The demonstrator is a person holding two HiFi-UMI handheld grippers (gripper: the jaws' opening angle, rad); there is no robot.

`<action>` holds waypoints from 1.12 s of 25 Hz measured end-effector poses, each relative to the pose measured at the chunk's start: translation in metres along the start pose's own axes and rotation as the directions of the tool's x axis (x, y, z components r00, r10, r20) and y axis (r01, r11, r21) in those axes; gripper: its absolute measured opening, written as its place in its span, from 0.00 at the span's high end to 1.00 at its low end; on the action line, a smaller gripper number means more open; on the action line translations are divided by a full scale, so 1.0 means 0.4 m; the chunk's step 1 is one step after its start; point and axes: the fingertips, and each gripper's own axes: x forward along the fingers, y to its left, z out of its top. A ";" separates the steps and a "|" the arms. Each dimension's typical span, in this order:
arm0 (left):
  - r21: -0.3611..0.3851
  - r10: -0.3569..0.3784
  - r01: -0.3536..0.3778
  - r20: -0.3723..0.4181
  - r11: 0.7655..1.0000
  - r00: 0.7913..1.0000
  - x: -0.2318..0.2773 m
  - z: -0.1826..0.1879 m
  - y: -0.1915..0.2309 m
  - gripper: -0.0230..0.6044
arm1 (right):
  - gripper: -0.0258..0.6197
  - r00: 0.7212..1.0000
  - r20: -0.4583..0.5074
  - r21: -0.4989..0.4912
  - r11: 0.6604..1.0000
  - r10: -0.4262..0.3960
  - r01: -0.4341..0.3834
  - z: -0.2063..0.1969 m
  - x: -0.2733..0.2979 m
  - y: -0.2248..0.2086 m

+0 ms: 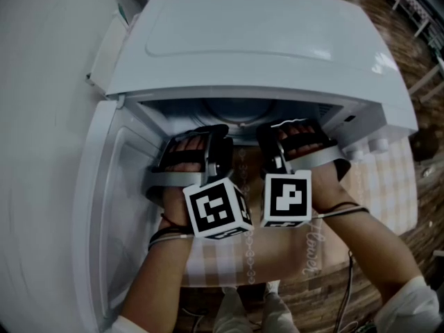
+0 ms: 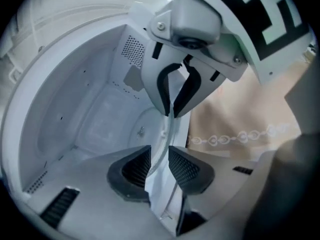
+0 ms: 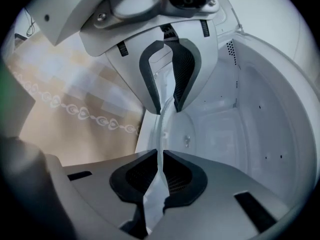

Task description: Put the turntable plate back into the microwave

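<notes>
With our left tool (image 2: 160, 168) gaping loose around the clear glass turntable plate (image 2: 165, 141) inside the white microwave (image 1: 263, 40), only the clamped right tool (image 3: 160, 173) held it, so we feared it tipping.

- Head view: dim overall, corners darkened, strong fisheye bending at the edges.
- Small glare patch on the microwave (image 1: 263, 47) top, right side.
- Gripper views: black circular borders, nearest parts soft, cavity evenly lit.

place: home kitchen | cues: microwave (image 1: 257, 40), checked tablecloth (image 1: 386, 186), wood floor (image 1: 406, 44)
</notes>
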 end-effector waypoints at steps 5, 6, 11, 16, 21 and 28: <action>-0.115 0.005 -0.002 0.029 0.993 1.000 -0.008 0.004 -0.008 0.79 | 0.88 1.000 0.006 -0.016 1.000 -0.021 0.021 0.001 -0.001 0.002; -0.111 0.006 -0.004 0.023 0.994 1.000 -0.006 0.003 -0.011 0.80 | 0.88 1.000 0.006 -0.021 0.999 -0.025 0.025 0.000 -0.001 0.002; -0.101 0.010 -0.009 0.003 0.995 1.000 0.003 0.000 -0.019 0.87 | 0.88 1.000 0.009 -0.013 1.000 -0.022 0.022 -0.001 0.000 -0.001; -0.094 0.000 -0.001 -0.007 0.996 1.000 0.006 -0.002 -0.019 0.89 | 0.88 0.998 0.016 -0.025 0.998 0.053 -0.053 -0.003 -0.003 0.013; -0.106 0.004 -0.006 -0.014 0.994 1.000 0.009 -0.006 -0.016 0.89 | 0.88 0.991 0.031 -0.010 0.991 0.130 -0.130 0.007 -0.001 0.014; -0.120 0.005 -0.010 -0.044 0.993 0.999 0.012 -0.012 -0.015 0.88 | 0.88 0.975 0.021 -0.020 0.975 0.223 -0.222 0.011 0.001 0.020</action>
